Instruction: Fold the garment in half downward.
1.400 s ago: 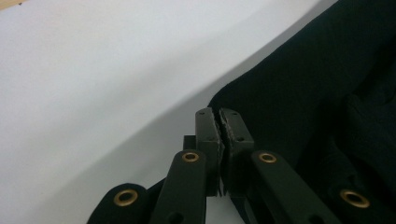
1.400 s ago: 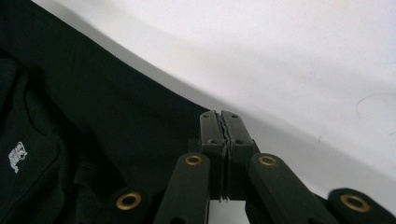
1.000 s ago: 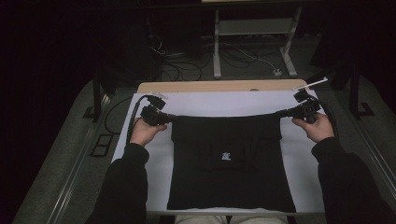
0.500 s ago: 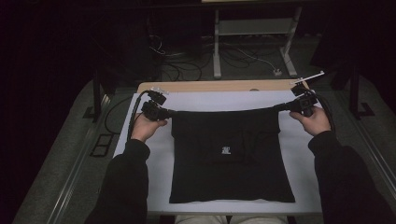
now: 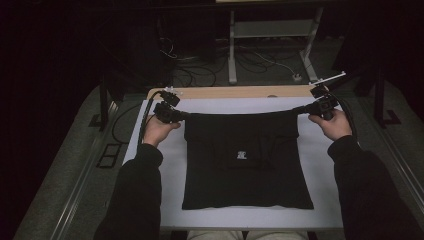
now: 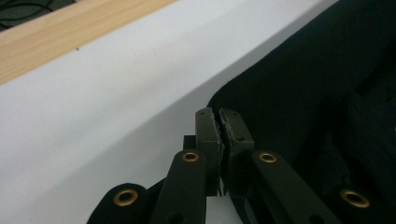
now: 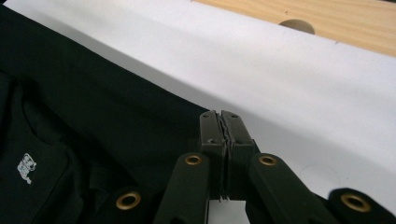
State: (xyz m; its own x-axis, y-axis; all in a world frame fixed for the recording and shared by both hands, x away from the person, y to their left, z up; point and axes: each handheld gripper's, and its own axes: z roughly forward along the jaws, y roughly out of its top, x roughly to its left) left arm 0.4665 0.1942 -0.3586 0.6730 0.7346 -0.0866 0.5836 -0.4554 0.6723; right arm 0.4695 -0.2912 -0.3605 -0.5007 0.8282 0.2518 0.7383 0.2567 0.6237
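A black T-shirt [image 5: 247, 165] with a small white logo [image 5: 241, 155] lies spread on the white table cover [image 5: 320, 165]. Its far edge is pulled taut between the two grippers. My left gripper [image 5: 181, 115] is shut on the shirt's far left corner; in the left gripper view the jaws [image 6: 219, 126] pinch black cloth [image 6: 299, 88]. My right gripper [image 5: 299, 109] is shut on the far right corner, and the right gripper view has its jaws [image 7: 220, 126] closed on the cloth's edge [image 7: 116, 112], with the logo [image 7: 27, 167] at lower left.
A bare wooden strip [image 5: 235, 92] runs along the table's far edge, with a round hole [image 7: 293, 25] in it. Beyond the table stand a metal frame [image 5: 270, 45] and cables on the dark floor. Black cables [image 5: 145, 120] trail from the left gripper.
Both grippers have pulled the shirt's far edge away from the person and wider apart. The shirt has slid up the table and its far edge is stretched straight.
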